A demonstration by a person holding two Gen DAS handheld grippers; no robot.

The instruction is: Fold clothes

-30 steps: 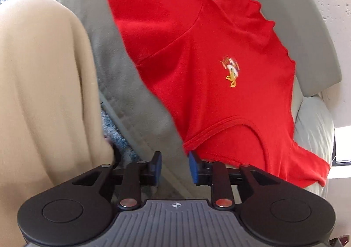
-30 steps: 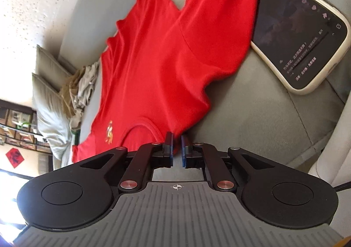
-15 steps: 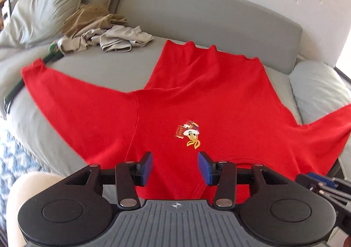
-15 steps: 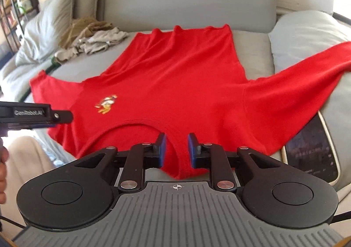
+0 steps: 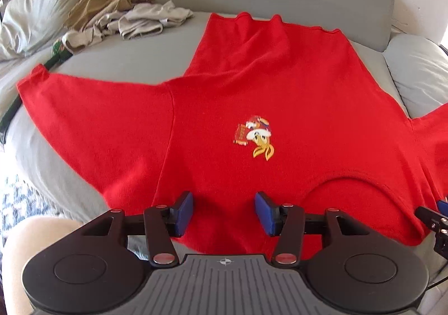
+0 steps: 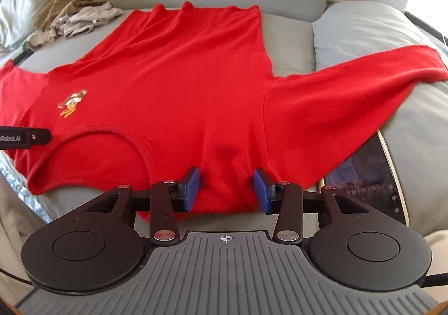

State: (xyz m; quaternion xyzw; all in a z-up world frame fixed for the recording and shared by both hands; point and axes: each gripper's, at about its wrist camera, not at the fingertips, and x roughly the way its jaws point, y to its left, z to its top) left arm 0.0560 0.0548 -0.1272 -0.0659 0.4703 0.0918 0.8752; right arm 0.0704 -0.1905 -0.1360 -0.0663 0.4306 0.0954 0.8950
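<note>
Red shirt (image 5: 252,96) lay spread flat on the grey sofa (image 5: 117,63) in your left wrist view, front up, with its collar at the near edge and its hem toward the backrest. Your left tongs (image 5: 223,213) hung just above the shoulder cloth left of the collar, their blue pads apart and opening, with nothing pinched between them. A small cartoon print (image 5: 256,138) sat on the chest beyond the pads. One sleeve ran out to the left across the seat. A heap of beige and grey clothes (image 5: 126,18) lay at the back left, near a pillow (image 5: 42,4). The tip of your right tongs (image 5: 436,220) showed at the right edge.

From your right wrist view, the same shirt (image 6: 182,77) covered the seat, and your right tongs (image 6: 226,189) hovered over the shoulder just right of the collar, pads apart and opening, gripping nothing. The right sleeve climbed onto a grey cushion (image 6: 364,29). A phone (image 6: 372,183) lay beside that shoulder, partly under the sleeve. Your left tongs (image 6: 25,137) poked in from the left, beside the collar.
</note>
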